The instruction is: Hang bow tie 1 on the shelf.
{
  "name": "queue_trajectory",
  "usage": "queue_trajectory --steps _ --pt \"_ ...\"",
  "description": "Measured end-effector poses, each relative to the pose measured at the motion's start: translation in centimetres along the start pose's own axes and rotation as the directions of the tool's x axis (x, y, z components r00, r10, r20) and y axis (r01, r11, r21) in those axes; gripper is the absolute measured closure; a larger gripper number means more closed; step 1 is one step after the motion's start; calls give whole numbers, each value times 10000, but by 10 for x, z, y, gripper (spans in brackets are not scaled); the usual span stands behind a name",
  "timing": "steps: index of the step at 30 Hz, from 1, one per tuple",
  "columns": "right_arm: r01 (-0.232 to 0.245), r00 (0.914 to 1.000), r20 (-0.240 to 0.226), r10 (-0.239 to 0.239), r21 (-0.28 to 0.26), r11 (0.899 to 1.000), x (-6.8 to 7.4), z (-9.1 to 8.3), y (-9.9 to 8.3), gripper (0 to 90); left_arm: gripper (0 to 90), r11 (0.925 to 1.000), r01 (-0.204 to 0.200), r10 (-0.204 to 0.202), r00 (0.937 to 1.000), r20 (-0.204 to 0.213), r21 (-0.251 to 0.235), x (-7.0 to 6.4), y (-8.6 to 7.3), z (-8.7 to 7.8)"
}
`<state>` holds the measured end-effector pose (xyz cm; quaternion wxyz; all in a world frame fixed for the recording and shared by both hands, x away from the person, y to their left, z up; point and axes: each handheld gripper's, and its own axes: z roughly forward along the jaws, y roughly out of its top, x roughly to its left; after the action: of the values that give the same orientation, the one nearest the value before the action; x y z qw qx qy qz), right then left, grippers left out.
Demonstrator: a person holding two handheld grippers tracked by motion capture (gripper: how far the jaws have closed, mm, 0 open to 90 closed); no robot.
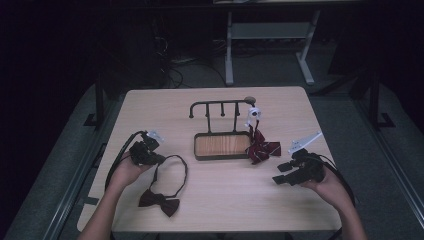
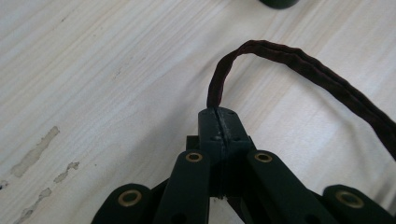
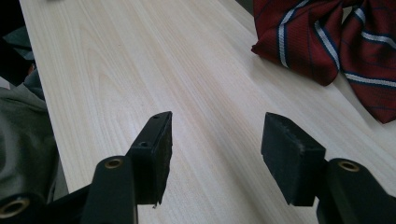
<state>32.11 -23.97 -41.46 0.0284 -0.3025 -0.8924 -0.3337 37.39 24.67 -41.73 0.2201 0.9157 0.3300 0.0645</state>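
Note:
A dark maroon bow tie (image 1: pixel 159 201) lies near the table's front left, its neck strap (image 1: pixel 179 165) looping up toward my left gripper (image 1: pixel 159 159). That gripper is shut on the strap (image 2: pixel 261 58), which leaves its closed jaws and arcs to the right. A red striped bow tie (image 1: pixel 261 146) hangs from the right end of a black hook rack (image 1: pixel 220 105), resting by the rack's wooden tray (image 1: pixel 222 145). My right gripper (image 1: pixel 281 173) is open just above the table at the front right, nothing between its fingers, with the striped bow tie (image 3: pixel 327 39) ahead of it to the right.
The table edge runs close behind my right hand. A white tag or clip (image 1: pixel 253 114) sits at the top of the striped tie. Bare wood lies between the two grippers. Dark floor and a desk frame (image 1: pixel 265 45) lie beyond the table.

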Motion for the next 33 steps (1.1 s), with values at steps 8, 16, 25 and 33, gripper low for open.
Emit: queue_trajectory --steps 8,16,25,33 --pt "-142 9999 78 142 -61 9999 -1 -3 -2 429 900 9994 -240 244 9996 164 -244 -6 3 -13" --pt "-274 9993 252 276 -72 9996 -5 -5 -5 414 900 9977 -566 570 9983 113 -377 -13 11 -28" --pt "-413 9982 431 415 -46 9991 -8 -7 -9 413 900 9943 -940 946 9955 95 -511 -24 20 -38" --pt "-477 9978 461 477 -20 9989 -9 -8 -11 413 900 9904 -1229 1233 9924 37 -639 -30 27 -47"
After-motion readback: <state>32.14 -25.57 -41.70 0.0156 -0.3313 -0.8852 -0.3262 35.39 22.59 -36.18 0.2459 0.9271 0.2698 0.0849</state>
